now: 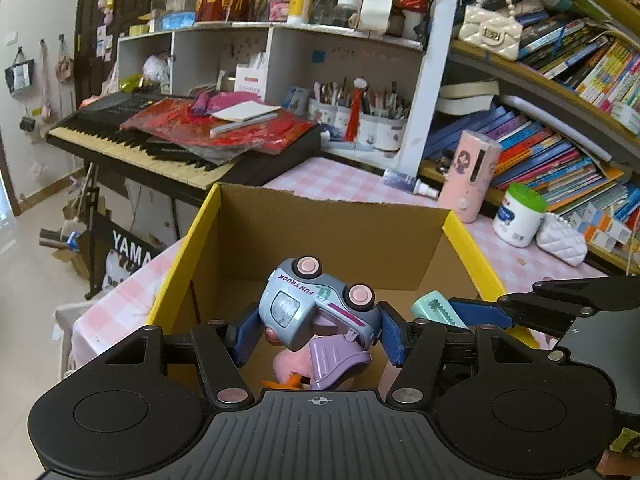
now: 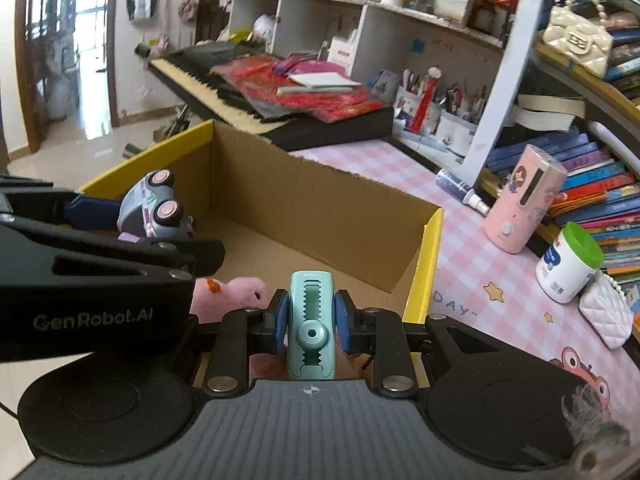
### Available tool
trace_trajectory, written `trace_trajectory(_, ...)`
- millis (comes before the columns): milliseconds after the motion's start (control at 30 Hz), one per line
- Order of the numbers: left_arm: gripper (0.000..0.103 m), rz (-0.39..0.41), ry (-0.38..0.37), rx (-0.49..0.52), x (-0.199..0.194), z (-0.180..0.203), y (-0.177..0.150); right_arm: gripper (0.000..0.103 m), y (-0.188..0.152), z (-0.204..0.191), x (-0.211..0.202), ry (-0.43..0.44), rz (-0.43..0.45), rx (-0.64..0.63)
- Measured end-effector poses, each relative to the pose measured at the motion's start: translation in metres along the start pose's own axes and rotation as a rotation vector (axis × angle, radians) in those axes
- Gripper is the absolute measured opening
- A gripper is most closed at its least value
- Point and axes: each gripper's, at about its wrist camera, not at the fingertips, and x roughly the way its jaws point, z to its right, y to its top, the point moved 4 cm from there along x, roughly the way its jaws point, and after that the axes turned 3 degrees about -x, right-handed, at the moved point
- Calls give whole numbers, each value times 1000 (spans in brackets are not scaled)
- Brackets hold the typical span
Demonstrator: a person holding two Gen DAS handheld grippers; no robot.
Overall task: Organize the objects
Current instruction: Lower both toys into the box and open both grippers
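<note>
My left gripper (image 1: 318, 330) is shut on a blue-grey toy truck (image 1: 316, 304) with pink wheels, held on its side over the open cardboard box (image 1: 320, 220). My right gripper (image 2: 312, 322) is shut on a mint green pencil sharpener (image 2: 312, 320), held over the box's near right part. The sharpener also shows in the left wrist view (image 1: 436, 308), and the truck in the right wrist view (image 2: 154, 208). A pink plush toy (image 2: 232, 296) lies on the box floor below both grippers.
The box has yellow edges (image 2: 424, 264) and stands on a pink checked tablecloth (image 2: 480, 276). A pink cylinder (image 2: 524, 200), a green-lidded white jar (image 2: 568, 264) and a white quilted purse (image 2: 608, 312) stand to the right. A keyboard (image 1: 160, 140) and bookshelves (image 1: 560, 140) lie behind.
</note>
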Motion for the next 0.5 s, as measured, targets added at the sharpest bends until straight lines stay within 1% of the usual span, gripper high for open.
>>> trace_trajectory(300, 60, -55, 28, -5, 21, 2, 0, 24, 0, -1, 21, 55, -63, -63)
trace_trajectory(500, 60, -88, 39, -31, 31, -1, -5, 24, -1, -5, 29, 90, -77, -91)
